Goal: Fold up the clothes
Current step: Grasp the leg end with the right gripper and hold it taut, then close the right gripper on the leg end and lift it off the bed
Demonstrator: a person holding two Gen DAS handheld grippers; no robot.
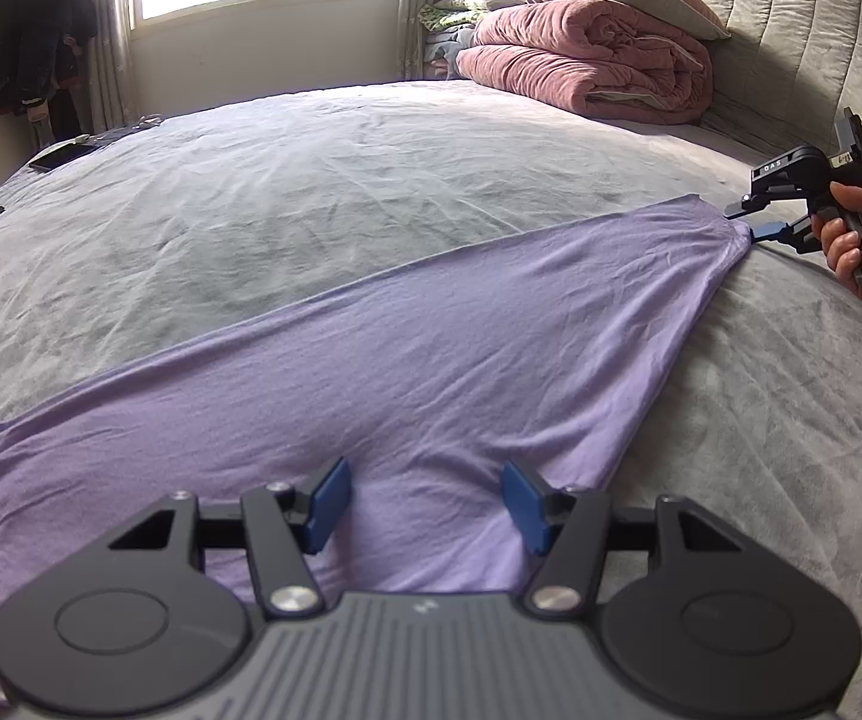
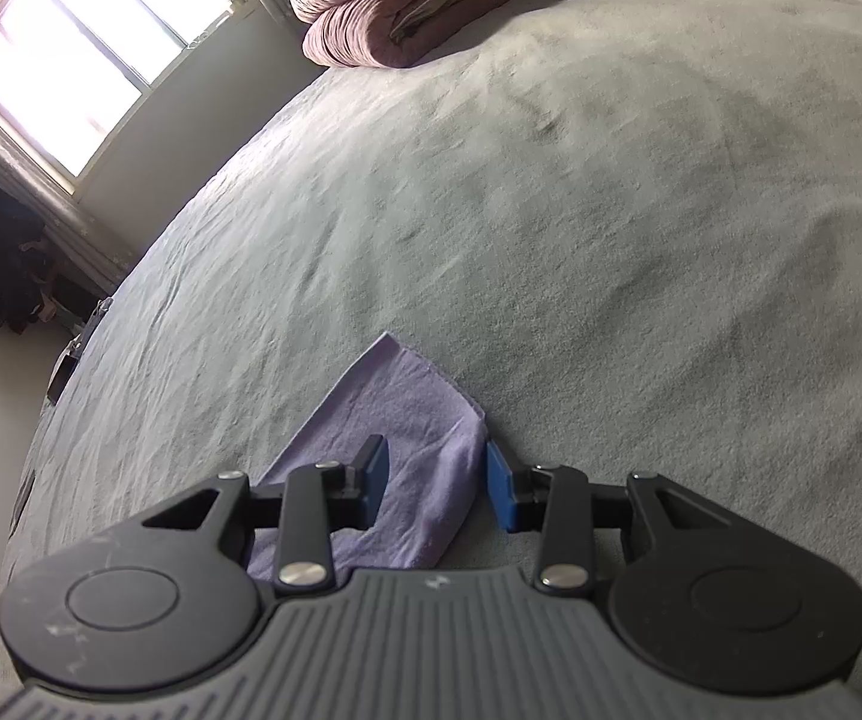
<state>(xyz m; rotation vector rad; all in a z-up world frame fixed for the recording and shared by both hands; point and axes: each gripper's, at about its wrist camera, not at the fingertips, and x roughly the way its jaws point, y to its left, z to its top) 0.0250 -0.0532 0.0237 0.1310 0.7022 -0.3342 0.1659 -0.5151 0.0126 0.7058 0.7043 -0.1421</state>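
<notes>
Over purple garment (image 1: 407, 348): left tool (image 1: 425, 504) open, right tool (image 2: 437, 483) open.

"DAS" on right gripper (image 1: 746, 222)

Matt lilac knit cloth (image 1: 407, 360), fleecy bedcover (image 1: 251, 210)

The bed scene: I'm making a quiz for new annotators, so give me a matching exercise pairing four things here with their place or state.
Things:
1. purple garment
2. pink quilt
3. left gripper
4. dark clothes

Places or states:
A. folded up near the headboard
B. hanging beside the window
C. spread across the grey bed cover
D. jaws open above the purple cloth

Pairs: 1-C, 2-A, 3-D, 4-B
</notes>
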